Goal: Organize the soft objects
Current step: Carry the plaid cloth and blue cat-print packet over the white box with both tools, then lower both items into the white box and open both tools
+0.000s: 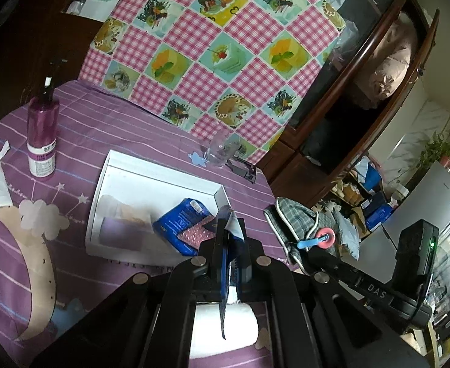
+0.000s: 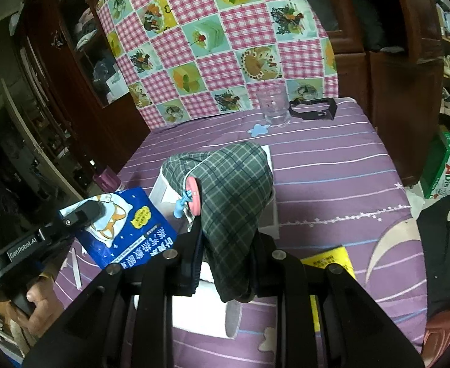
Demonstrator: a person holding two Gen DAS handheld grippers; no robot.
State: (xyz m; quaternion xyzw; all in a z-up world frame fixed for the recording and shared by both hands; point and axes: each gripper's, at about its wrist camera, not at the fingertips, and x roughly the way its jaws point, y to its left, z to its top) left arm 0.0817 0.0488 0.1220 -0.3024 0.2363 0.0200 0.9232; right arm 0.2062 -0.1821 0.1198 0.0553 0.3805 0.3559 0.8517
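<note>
My left gripper (image 1: 229, 239) is shut on a thin blue sachet (image 1: 225, 263), seen edge-on above the near corner of the white tray (image 1: 114, 165). In the right wrist view the same blue sachet (image 2: 123, 224) shows a cartoon dog, held by the left gripper (image 2: 94, 210). My right gripper (image 2: 225, 245) is shut on a green plaid cloth pouch (image 2: 234, 190) with a pink and blue tag (image 2: 191, 196), held above the tray. The pouch (image 1: 298, 227) also shows right of the tray in the left wrist view. In the tray lie another blue packet (image 1: 182, 224) and a pale purple sachet (image 1: 120, 233).
A purple bottle (image 1: 42, 135) stands left of the tray. A glass (image 2: 272, 107) and a black clip (image 2: 314, 109) sit at the table's far edge by the checked chair cover (image 2: 219, 43). A white roll (image 1: 225, 325) lies under my left gripper. A yellow packet (image 2: 329, 260) lies near right.
</note>
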